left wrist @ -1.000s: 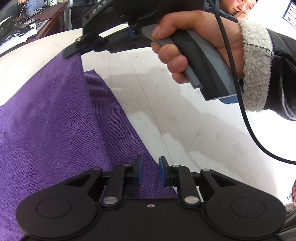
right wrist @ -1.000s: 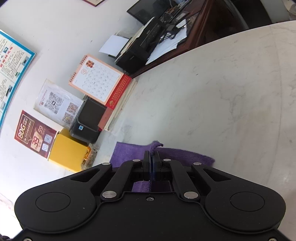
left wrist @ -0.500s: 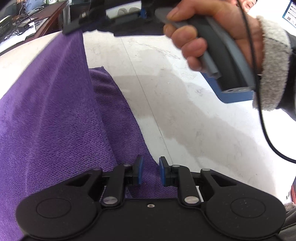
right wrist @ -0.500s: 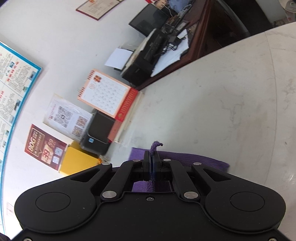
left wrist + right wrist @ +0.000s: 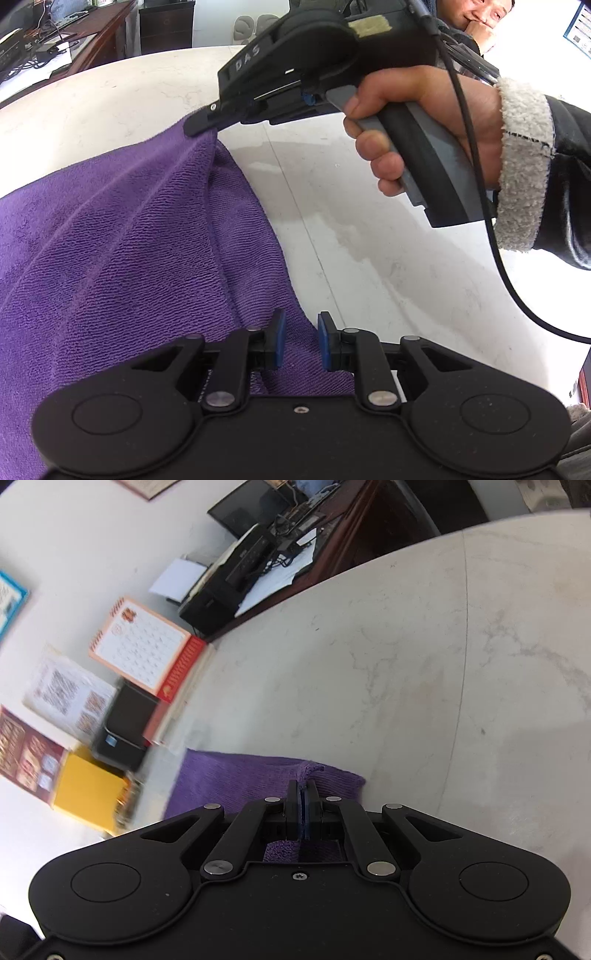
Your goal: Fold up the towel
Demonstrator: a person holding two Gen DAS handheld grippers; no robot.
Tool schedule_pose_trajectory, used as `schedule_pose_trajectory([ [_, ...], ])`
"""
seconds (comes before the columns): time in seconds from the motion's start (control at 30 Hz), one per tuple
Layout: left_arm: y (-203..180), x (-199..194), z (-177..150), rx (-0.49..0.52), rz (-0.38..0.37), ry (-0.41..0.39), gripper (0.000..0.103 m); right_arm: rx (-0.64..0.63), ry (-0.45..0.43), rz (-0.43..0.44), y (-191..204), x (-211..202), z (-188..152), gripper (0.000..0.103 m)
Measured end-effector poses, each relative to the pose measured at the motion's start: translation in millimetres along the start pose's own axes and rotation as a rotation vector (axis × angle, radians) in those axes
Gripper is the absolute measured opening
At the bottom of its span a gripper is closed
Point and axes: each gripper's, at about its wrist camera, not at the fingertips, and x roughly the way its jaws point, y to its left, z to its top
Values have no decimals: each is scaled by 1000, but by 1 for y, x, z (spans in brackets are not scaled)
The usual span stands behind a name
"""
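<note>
Pinching the towel (image 5: 258, 779) corner, right gripper (image 5: 303, 794) lifts it.

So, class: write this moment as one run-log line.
task: fold towel | right gripper: shut on purple towel corner, lifted | left gripper: open over near edge | table: marble

Plenty of bare white marble tabletop (image 5: 424, 657) right of the purple terry towel (image 5: 122, 251), nothing parked there. Far left edge past the towel is crowded though: orange desk calendar (image 5: 144, 650), black box (image 5: 125, 727), yellow box (image 5: 88, 794). Above the towel, a hand-held black gripper (image 5: 201, 123) blocking.
</note>
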Motion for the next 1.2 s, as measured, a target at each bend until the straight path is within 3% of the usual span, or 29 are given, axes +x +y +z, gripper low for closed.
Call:
schedule_pose_trajectory([
  [0.4, -8, 0, -4, -5, -2, -2, 17, -95, 7, -90, 13, 1, -6, 1],
  [0.47, 12, -15, 2, -6, -3, -2, 17, -108, 11, -106, 14, 1, -6, 1],
  [0.6, 15, -16, 1, -6, -4, -2, 17, -113, 12, -127, 15, 0, -8, 2],
  [1.03, 22, -19, 0, -5, -5, -2, 17, -175, -45, -253, 17, -24, -7, 7],
  [1.2, 25, -21, 0, -13, -8, -3, 17, -251, -55, -232, 31, -25, -4, 8],
])
